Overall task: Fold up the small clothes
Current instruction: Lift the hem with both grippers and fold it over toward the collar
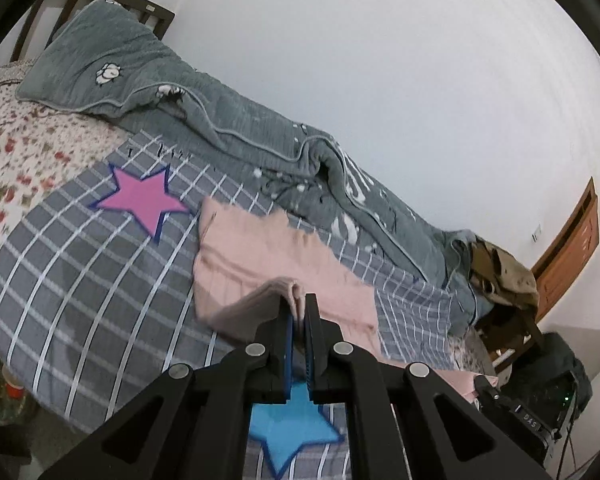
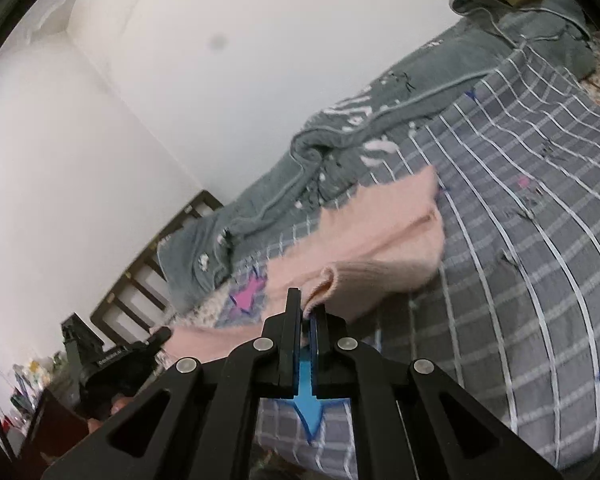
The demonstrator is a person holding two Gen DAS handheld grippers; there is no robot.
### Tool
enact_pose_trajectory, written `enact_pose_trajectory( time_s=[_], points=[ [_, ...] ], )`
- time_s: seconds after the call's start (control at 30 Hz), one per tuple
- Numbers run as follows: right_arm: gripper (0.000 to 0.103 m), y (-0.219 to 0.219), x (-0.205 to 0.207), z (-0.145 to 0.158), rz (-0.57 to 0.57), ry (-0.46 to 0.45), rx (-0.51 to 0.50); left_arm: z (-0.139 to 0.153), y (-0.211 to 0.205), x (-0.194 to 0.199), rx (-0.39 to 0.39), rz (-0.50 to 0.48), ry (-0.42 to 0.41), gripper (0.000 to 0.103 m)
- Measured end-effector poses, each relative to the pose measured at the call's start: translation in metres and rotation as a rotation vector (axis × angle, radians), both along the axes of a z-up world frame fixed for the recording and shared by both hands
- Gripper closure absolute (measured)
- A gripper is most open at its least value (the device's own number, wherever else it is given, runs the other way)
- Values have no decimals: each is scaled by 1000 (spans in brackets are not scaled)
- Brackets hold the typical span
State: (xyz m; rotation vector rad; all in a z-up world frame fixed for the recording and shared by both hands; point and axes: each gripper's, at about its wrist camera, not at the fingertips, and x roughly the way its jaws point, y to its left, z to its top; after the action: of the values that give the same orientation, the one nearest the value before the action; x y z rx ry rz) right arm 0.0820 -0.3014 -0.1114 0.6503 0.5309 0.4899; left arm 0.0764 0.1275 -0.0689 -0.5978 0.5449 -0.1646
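A small pink garment (image 1: 268, 256) lies on a grey checked sheet (image 1: 80, 264) on the bed, partly lifted at its near edge. My left gripper (image 1: 299, 300) is shut on a folded pink edge of it, held a little above the sheet. In the right wrist view the same pink garment (image 2: 384, 236) stretches away, and my right gripper (image 2: 309, 308) is shut on a ribbed pink hem or cuff. The other gripper (image 2: 120, 356) shows at the left, with pink cloth leading to it.
A grey quilt (image 1: 260, 132) and pillow (image 1: 100, 56) lie along the white wall. Pink star (image 1: 140, 200) and blue star (image 1: 292, 432) patches mark the sheet. A brown garment (image 1: 504, 276) sits on a chair at the bed's end. A wooden headboard (image 2: 148, 280) stands by the wall.
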Motion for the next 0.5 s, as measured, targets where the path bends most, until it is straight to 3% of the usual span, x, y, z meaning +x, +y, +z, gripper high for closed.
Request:
enact_pose_trajectory(
  time_s=[0.27, 0.5],
  points=[
    [99, 11, 75, 38, -11, -62, -24, 14, 4, 72, 28, 38, -13, 98],
    [99, 21, 143, 40, -3, -74, -21, 6, 9, 145, 51, 58, 17, 98]
  ],
)
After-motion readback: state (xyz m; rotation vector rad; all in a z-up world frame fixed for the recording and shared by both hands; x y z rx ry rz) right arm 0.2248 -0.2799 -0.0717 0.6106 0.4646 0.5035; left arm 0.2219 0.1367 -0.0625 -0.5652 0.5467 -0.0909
